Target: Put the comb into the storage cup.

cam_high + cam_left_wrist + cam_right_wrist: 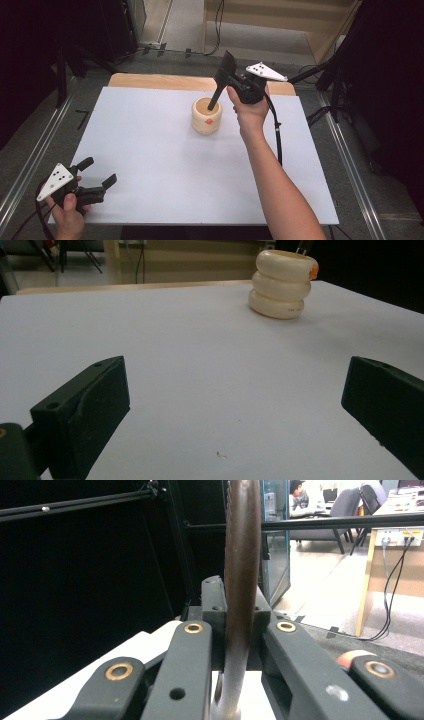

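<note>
1 holder [206, 117], 1 spatula [220, 82] pinched by right gripper [229, 79]; left gripper [100, 172] spread.

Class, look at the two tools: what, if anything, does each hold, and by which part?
The right tool clamps a dark spatula partway along its handle, its lower end inside the cream ringed pot. The left tool stands open, holding nothing.

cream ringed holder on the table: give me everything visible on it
The holder looks like three cream, glossy rounded rings stacked into a short upright cup, open at the top with a tan inside. An orange spot sits on its outer wall near the rim. It stands on the white table sheet, towards the far edge. A dark flat tool, clamped in the right gripper, leans into its opening.
</note>
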`<state>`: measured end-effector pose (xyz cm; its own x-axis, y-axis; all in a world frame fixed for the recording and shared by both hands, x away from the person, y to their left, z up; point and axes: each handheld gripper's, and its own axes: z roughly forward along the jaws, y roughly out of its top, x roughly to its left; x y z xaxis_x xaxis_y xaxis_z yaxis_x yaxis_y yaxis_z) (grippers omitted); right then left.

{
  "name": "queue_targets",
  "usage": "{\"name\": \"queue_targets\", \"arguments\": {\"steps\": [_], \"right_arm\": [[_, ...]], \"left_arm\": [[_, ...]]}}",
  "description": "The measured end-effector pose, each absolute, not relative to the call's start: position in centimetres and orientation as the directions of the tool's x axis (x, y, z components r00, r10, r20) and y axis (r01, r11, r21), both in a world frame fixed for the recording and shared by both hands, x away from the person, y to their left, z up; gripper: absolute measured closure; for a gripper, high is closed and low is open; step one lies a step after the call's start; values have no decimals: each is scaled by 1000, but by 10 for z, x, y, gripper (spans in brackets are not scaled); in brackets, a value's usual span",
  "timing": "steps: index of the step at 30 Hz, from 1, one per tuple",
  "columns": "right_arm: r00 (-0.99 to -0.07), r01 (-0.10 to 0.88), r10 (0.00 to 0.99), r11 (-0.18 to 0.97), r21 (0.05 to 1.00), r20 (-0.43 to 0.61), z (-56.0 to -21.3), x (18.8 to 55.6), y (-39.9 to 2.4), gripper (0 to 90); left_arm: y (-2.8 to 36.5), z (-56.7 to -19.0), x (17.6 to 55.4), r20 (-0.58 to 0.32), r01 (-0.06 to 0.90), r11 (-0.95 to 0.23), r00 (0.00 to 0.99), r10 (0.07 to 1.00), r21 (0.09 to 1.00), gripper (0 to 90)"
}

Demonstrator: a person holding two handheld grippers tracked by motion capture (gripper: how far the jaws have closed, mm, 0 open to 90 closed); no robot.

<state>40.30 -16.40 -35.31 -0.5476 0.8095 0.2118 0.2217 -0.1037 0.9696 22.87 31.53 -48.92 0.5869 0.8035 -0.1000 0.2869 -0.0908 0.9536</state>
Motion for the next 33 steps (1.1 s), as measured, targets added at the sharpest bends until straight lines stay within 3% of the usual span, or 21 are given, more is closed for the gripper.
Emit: {"name": "queue_targets", "arguments": {"steps": [19,33], "right_arm": [[-550,243,817,-43,969,174,-370,409,-151,833],[-541,292,814,-56,955,214,-394,413,-148,833]], "left_arm": [[315,-489,229,-90,284,-102,589,803,953,0],[315,-489,228,-88,281,-100,586,806,954,0]]}}
